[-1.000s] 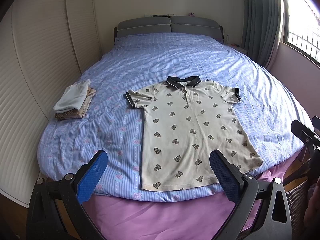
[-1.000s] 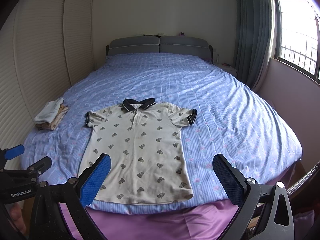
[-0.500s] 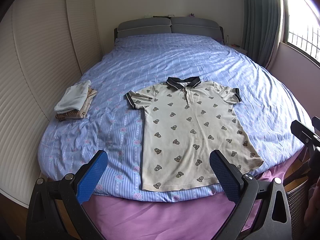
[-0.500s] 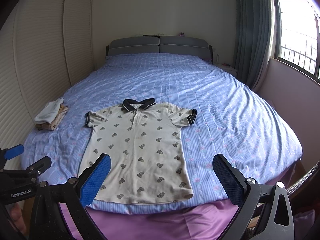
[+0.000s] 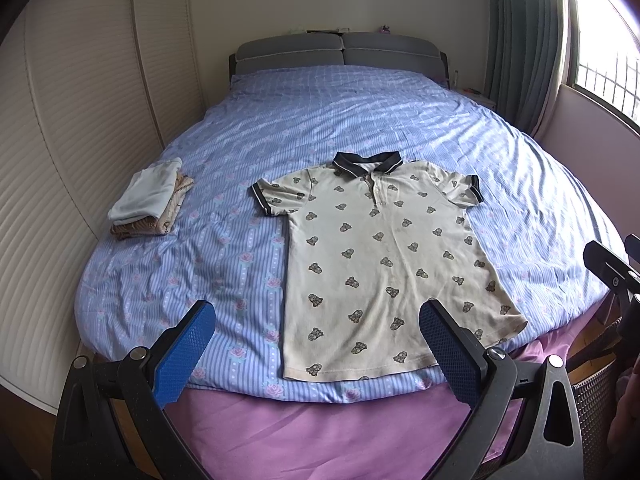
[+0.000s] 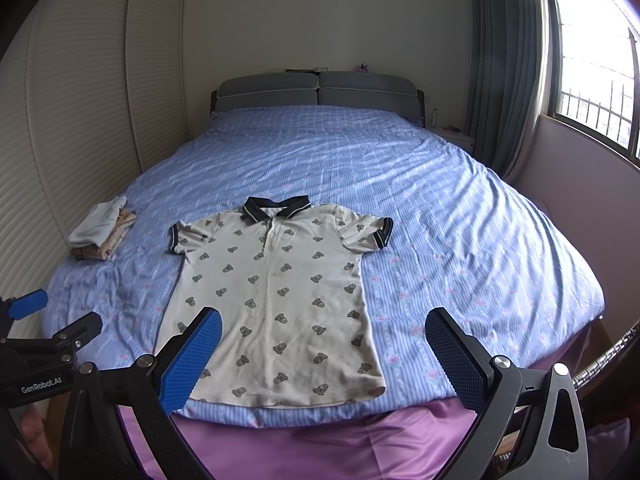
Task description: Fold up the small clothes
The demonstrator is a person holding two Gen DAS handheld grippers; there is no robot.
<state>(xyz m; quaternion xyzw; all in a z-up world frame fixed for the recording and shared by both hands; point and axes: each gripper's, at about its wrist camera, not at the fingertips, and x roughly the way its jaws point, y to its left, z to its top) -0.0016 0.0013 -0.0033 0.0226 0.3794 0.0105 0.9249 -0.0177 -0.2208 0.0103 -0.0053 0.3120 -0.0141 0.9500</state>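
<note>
A cream polo shirt point(image 5: 380, 264) with a dark collar and small bear prints lies flat and face up on the blue striped bedspread point(image 5: 360, 120), collar toward the headboard, hem near the foot edge. It also shows in the right wrist view point(image 6: 276, 296). My left gripper point(image 5: 316, 344) is open and empty, hovering off the foot of the bed over the hem's left part. My right gripper point(image 6: 324, 352) is open and empty, hovering by the hem's right part. Neither touches the shirt.
A small stack of folded clothes point(image 5: 150, 200) sits near the bed's left edge, also in the right wrist view point(image 6: 102, 234). A purple sheet point(image 5: 320, 432) hangs at the foot. Slatted wardrobe doors point(image 5: 80, 120) stand left; a wicker basket point(image 5: 596, 396) is at right.
Both views are nearly still. The left wrist view has drifted very slightly, so the shirt sits a touch lower in frame. Both grippers stay open.
</note>
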